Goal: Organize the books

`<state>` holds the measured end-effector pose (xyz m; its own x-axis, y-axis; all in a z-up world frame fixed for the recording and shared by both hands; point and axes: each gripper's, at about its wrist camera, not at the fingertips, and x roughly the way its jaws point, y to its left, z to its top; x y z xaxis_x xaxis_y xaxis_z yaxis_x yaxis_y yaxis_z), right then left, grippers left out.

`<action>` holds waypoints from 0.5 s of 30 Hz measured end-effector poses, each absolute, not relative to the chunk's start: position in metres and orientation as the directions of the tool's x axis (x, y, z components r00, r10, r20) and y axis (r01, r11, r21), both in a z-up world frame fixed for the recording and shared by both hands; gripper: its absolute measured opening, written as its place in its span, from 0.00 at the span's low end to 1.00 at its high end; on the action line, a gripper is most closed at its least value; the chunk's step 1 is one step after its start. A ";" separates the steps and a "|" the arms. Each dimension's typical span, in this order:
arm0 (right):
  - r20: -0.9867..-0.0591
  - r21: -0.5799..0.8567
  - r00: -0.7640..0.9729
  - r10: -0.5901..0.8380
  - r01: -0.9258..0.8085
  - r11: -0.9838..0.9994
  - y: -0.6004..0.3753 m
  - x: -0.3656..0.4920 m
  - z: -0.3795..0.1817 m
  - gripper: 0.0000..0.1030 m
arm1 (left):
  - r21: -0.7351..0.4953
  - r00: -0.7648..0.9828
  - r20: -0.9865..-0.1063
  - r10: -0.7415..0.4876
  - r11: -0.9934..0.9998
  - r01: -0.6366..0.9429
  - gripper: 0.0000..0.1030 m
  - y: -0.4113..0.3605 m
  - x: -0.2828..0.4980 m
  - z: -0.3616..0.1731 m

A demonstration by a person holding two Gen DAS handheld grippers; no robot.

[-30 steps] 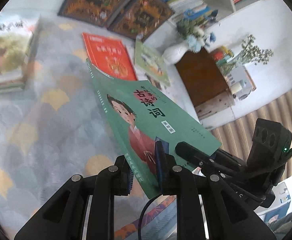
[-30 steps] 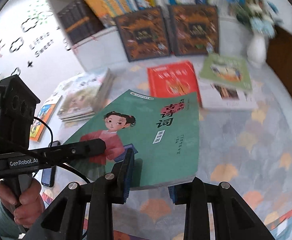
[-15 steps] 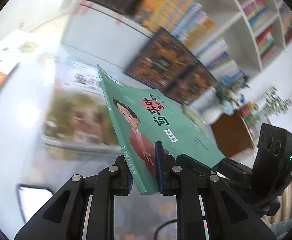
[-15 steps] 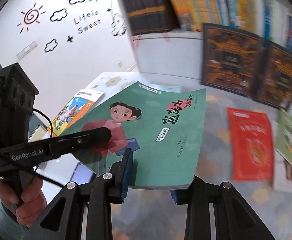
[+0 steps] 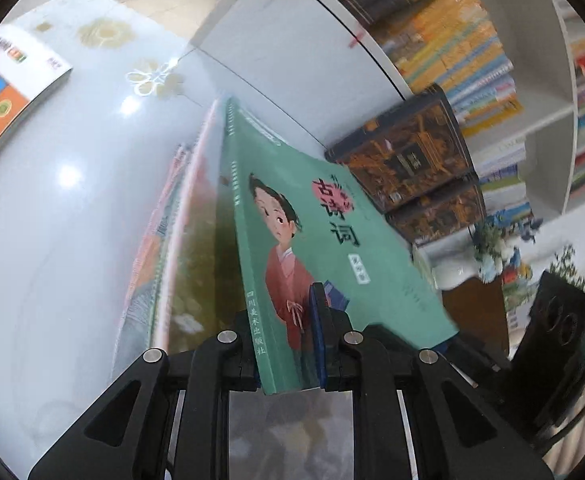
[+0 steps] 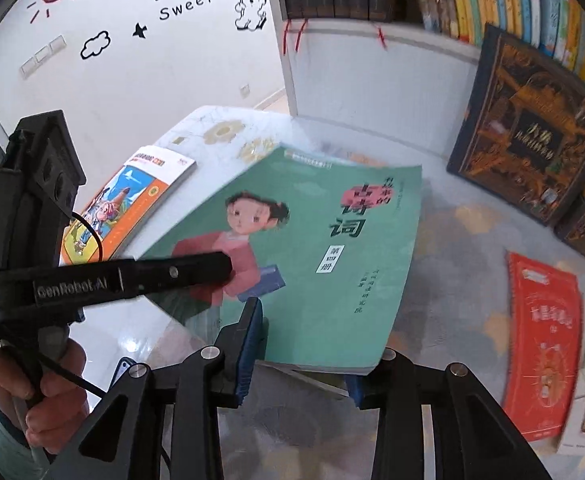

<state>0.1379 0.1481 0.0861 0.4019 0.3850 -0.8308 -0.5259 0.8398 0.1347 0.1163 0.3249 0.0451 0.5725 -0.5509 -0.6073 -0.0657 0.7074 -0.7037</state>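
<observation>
A green book with a girl in a red robe on its cover (image 5: 332,264) (image 6: 312,256) is held in the air by both grippers. My left gripper (image 5: 288,344) is shut on its spine edge. My right gripper (image 6: 304,344) is shut on its bottom edge, one pad above the cover, the other below. In the right wrist view the left gripper (image 6: 196,270) reaches across the cover. The book hangs just above a stack of books (image 5: 180,248) on the table.
An orange and white book (image 6: 132,204) (image 5: 4,88) lies at the table's left corner. A red book (image 6: 544,344) lies at the right. Two dark ornate books (image 6: 528,124) (image 5: 412,152) lean against the white bookshelf (image 6: 372,72) behind.
Both grippers have carried the green book left across the table, from the red book's area to above the stack near the orange book. It hangs lower now, close over the stack.
</observation>
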 end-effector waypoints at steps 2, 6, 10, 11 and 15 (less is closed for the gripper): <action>-0.836 0.143 0.390 0.385 -0.523 0.840 0.149 0.139 0.080 0.34 | -0.692 0.567 -0.620 -0.542 0.719 -0.069 0.13 0.325 0.115 0.043; -0.857 0.150 0.361 0.368 -0.508 0.848 0.150 0.144 0.065 0.34 | -0.680 0.528 -0.653 -0.543 0.727 -0.094 0.13 0.328 0.115 0.033; -0.871 0.159 0.337 0.358 -0.496 0.854 0.151 0.147 0.054 0.34 | -0.677 0.543 -0.661 -0.518 0.723 -0.134 0.13 0.340 0.106 0.029; -0.872 0.162 0.334 0.357 -0.491 0.856 0.152 0.148 0.052 0.34 | -0.680 0.550 -0.659 -0.513 0.718 -0.145 0.13 0.344 0.103 0.029; -0.869 0.199 0.320 0.378 -0.473 0.858 0.152 0.153 0.048 0.36 | -0.674 0.570 -0.664 -0.484 0.717 -0.177 0.13 0.354 0.097 0.031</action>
